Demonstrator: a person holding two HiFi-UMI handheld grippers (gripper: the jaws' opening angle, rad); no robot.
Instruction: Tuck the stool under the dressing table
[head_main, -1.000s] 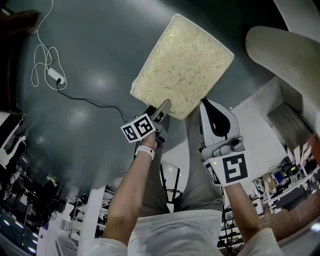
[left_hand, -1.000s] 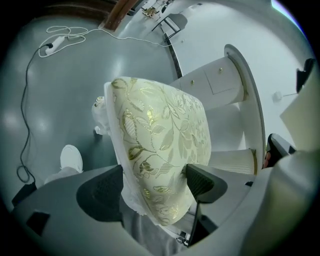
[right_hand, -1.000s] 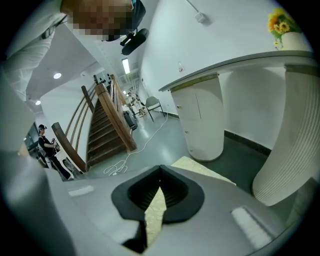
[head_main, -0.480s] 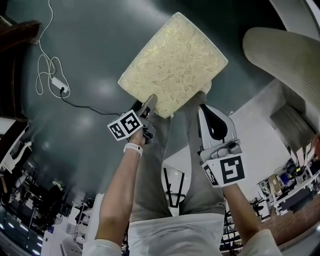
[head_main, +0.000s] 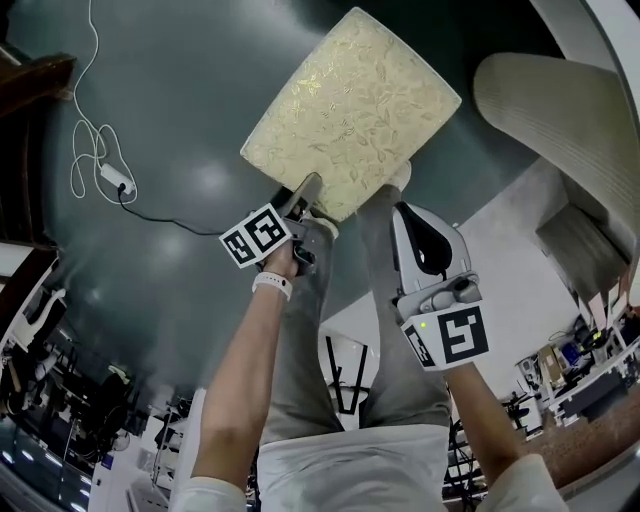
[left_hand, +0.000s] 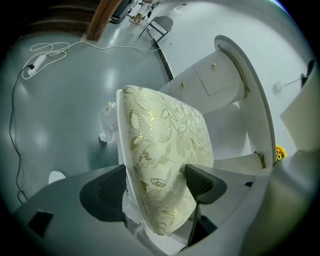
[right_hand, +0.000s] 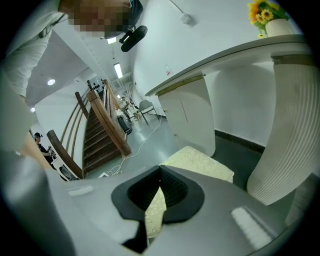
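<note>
Cream brocade with a gold leaf pattern covers the seat of the stool (head_main: 350, 110), and both tools have hold of its near edge. The left gripper (head_main: 305, 195) has its jaws spread about the thickness of the cushion, one pad pressed on each face of the seat. The right gripper (head_main: 400, 210) has its jaws drawn almost together, with a thin strip of the same fabric pinched in the slit between them. So the grasp looks done and the tucking itself is not. The stool lies just ahead of both pairs of jaws, out on the grey floor (head_main: 180, 120). It is short of the dressing table (right_hand: 240, 50), whose top runs above and beyond the right jaws. The room it has to enter is the dark opening past the seat, between a white cabinet (right_hand: 190, 115) to the left of the right jaws and a ribbed white pedestal (right_hand: 295, 125) close on their right. I judge the remaining work to be a straight push forward into that gap. The pedestal and the overhanging table edge are the things to miss, since the seat's far right corner sits nearest them. A white cable (head_main: 90, 150) trails well off to the left of the left jaws, out of the way. Whether the stool's legs are on the floor cannot be told.
</note>
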